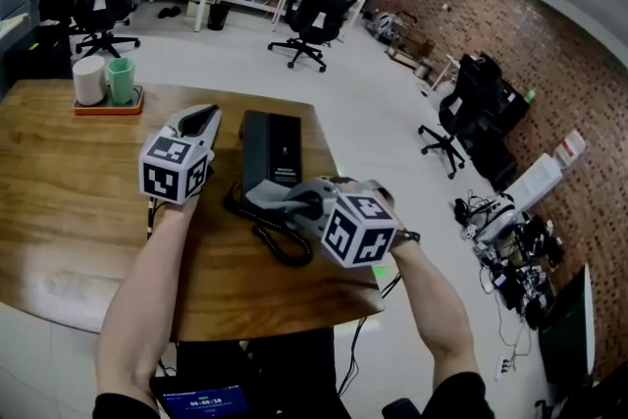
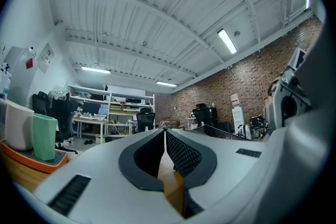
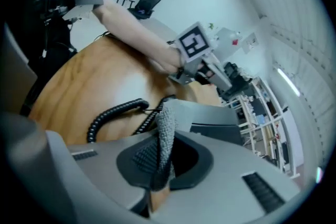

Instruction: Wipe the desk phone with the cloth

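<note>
The right gripper (image 3: 157,157) has its fingers clenched on a thin fold of the grey cloth (image 1: 283,195), which lies on the near end of the desk phone (image 1: 272,144). The phone sits on the table (image 1: 59,191) close to its right edge. The left gripper (image 2: 165,132), its fingers pressed together on nothing, hovers beside the phone and does not steady it. A firm stroke could therefore push the phone toward that edge, catch the coiled cord (image 1: 280,245), or pull the fold out of the fingers.

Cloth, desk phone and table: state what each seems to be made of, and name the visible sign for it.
Cloth: grey textile, possibly microfibre; it shows a fine pebbled weave and hangs limp. Desk phone: looks like black moulded plastic, mostly matte, with smooth hard panels. Table: wood or wood veneer, lightly glossy; brown grain streaks run across it and a pale sheen shows near its edge.
</note>
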Demonstrator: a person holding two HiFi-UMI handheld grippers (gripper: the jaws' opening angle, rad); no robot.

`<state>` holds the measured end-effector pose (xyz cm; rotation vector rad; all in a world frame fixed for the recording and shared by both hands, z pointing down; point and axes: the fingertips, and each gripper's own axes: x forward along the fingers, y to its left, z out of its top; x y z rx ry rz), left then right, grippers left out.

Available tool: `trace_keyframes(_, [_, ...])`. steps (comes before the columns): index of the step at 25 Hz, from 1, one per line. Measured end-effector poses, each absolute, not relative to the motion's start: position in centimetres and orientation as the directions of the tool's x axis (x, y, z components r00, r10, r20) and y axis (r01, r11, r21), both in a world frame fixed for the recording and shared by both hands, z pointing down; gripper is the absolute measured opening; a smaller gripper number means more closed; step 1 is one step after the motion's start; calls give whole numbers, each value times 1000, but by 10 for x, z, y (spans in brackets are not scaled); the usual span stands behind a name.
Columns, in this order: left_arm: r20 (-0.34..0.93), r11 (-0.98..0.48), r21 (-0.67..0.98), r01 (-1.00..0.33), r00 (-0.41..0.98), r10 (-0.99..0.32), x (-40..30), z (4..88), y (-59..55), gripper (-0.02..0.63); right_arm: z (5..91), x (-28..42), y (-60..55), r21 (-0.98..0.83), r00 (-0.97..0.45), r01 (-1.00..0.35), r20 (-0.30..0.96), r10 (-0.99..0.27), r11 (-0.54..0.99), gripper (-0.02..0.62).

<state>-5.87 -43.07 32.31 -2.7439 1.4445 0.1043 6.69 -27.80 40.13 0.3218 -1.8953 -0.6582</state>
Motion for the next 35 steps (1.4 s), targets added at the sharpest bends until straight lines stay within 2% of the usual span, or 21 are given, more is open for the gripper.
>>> trace_keyframes(3, [-77,-565,-4,-825,563,-823,-60,323,-431,2,354,72,-332,658,-469,-159,606,-643,736,25])
trace_keyframes(6, [-74,-565,-2,-825,563,-823,-60,325,-431,2,320,80,-391,690,-435,-367,466,-770,624,25])
trace_keyframes(8, [-75,-564,0,-826,562,-824,-60,325,-431,2,313,82,-422,689,-400,-434,430,-809,581,25])
trace_keyframes(11, [-77,-563,3,-826,561,-824,-59,326,-431,2,320,80,-453,668,-368,-471,444,-817,576,25])
trace_keyframes(16, [-77,-566,0,-824,565,-822,-57,324,-429,2,340,79,-449,651,-365,-414,522,-771,636,25])
trace_keyframes(25, [-77,-565,-3,-825,564,-823,-60,324,-431,2,384,72,-354,622,-418,-150,665,-619,769,25])
trace_keyframes(33, [-76,-570,-2,-822,568,-819,-59,325,-431,2,416,73,-273,550,-354,141,804,-477,823,25])
trace_keyframes(35, [-76,-571,-3,-821,569,-819,-59,325,-431,2,410,76,-273,536,-371,135,807,-459,834,25])
